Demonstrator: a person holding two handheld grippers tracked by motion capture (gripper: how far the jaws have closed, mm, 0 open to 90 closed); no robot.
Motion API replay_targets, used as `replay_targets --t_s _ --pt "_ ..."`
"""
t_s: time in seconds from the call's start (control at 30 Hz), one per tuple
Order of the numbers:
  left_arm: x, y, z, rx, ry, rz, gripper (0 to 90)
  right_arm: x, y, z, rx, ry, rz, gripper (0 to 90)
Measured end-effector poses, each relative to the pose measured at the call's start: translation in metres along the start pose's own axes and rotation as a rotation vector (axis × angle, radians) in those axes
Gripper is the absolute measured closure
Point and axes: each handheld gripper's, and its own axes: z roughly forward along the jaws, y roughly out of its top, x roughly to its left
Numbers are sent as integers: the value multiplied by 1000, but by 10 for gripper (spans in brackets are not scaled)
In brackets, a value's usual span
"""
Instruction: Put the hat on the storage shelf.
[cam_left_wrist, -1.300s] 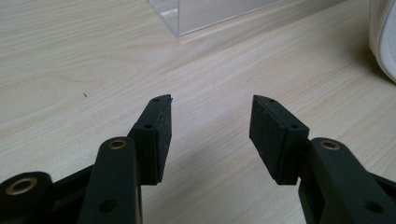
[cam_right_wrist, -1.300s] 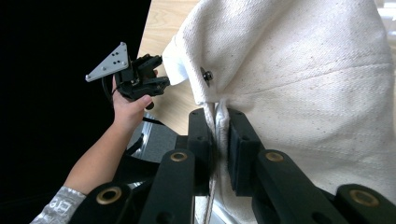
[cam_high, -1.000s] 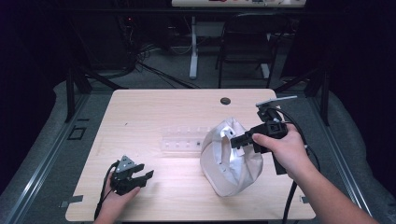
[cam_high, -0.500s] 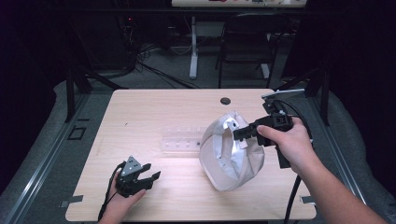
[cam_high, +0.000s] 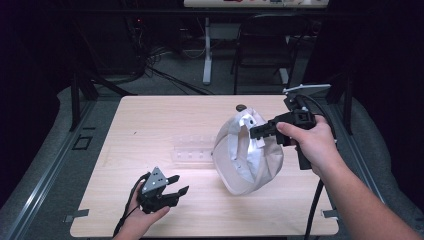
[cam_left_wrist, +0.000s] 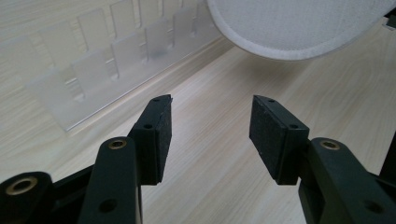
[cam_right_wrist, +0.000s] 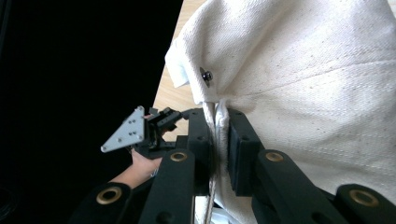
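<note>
A white cloth hat (cam_high: 246, 162) hangs tilted above the right half of the wooden table (cam_high: 150, 120), its lower side close to the top. My right gripper (cam_high: 256, 132) is shut on the hat's seam edge (cam_right_wrist: 212, 126), just below a small snap button (cam_right_wrist: 206, 75). Near the table's front left, my left gripper (cam_high: 181, 183) is off the surface and open; its jaws have just closed a little with nothing between them. In the left gripper view its jaws (cam_left_wrist: 210, 100) point toward the hat's underside (cam_left_wrist: 289, 23).
A clear plastic rack (cam_high: 192, 150) with several slots lies flat at the table's middle, left of the hat. A small dark round object (cam_high: 240, 106) sits near the far edge. A chair (cam_high: 272, 45) and cables stand beyond the table.
The left hand has moved to the right and risen a little off the table. The right hand has lifted the hat slightly higher.
</note>
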Motion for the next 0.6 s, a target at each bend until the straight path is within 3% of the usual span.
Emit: replay_targets --t_s 0.23,0.6 --pt "-13 15 10 -13 -34 30 492 5 7 -2 -9 -2 -1 818" --pt "-46 51 31 -57 -88 111 457 13 23 1 -23 -4 -2 818"
